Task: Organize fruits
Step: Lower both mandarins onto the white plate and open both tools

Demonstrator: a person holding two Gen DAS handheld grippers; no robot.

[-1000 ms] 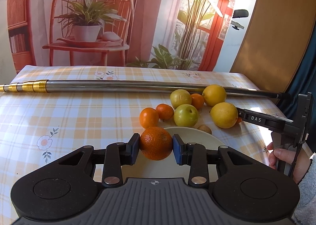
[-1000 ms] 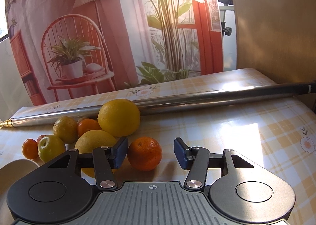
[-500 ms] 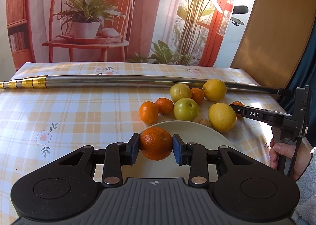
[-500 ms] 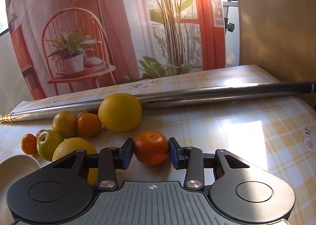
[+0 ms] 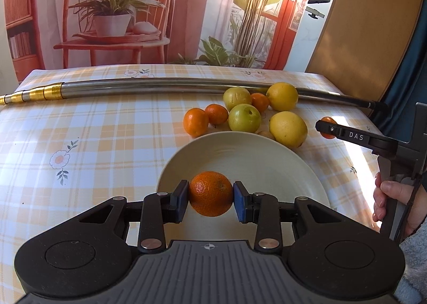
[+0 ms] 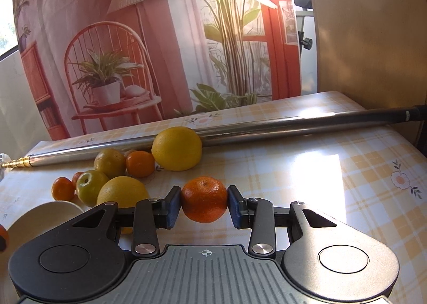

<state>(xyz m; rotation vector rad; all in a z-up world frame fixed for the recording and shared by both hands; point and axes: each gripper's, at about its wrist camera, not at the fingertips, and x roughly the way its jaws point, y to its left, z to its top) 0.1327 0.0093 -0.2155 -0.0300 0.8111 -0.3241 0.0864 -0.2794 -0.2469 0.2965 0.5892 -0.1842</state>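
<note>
Left wrist view: the left tool (image 5: 210, 201) is clamped on a glossy, dimpled mandarin (image 5: 210, 193) over the cream plate (image 5: 267, 154); released off-centre, it could roll away. Right tool (image 6: 204, 206) grips a second mandarin (image 6: 204, 198) above the worktop (image 6: 307, 170), beside the loose fruit.

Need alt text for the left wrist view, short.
Left gripper shut on a mandarin above a cream plate on a checked tablecloth. Beyond lie loose citrus and a metal pole.
</note>
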